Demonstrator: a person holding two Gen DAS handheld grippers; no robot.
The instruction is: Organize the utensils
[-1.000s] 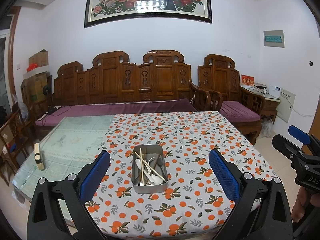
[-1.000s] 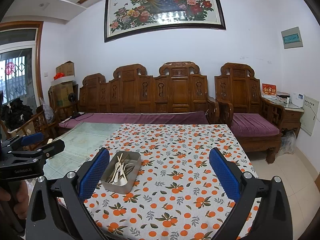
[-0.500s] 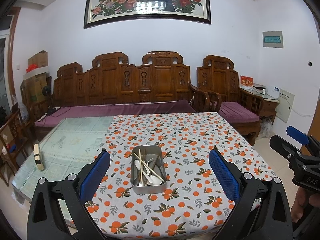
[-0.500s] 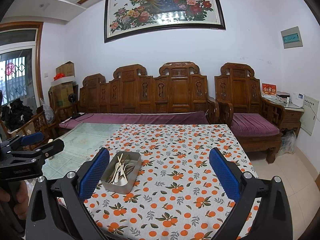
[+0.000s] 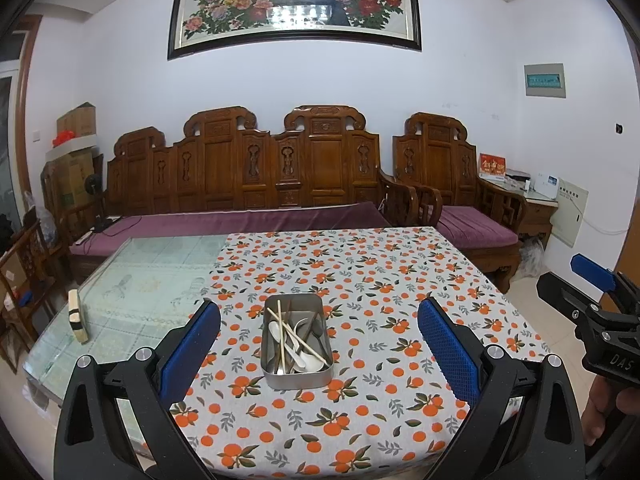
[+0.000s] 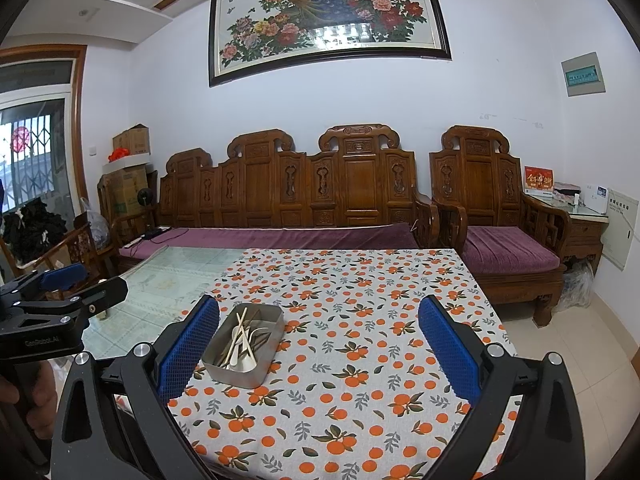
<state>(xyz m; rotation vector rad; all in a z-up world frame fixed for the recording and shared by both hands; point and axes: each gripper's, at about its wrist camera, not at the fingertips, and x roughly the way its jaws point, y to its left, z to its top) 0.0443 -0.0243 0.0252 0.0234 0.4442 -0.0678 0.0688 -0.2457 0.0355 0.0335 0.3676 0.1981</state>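
A metal tin (image 5: 297, 376) sits on the orange-print tablecloth (image 5: 380, 288). It holds wooden chopsticks (image 5: 282, 334), white spoons (image 5: 310, 360) and dark utensils, all mixed. My left gripper (image 5: 319, 354) is open and empty, held above the near table edge with the tin between its fingers' line of sight. My right gripper (image 6: 319, 354) is open and empty, right of the tin (image 6: 244, 374), which holds the chopsticks (image 6: 236, 340). Each gripper shows in the other's view, the right one (image 5: 588, 280) at the right edge, the left one (image 6: 76, 284) at the left edge.
The table's left part is bare glass (image 5: 136, 280) with a small block (image 5: 77, 316) standing on it. A wooden bench (image 5: 248, 184) with a purple cushion and a wooden armchair (image 5: 448, 188) stand behind the table. Tiled floor (image 6: 580, 344) lies to the right.
The left view has shifted slightly; the tin sits a bit lower and closer in it. The right gripper has barely moved. Both stay open.
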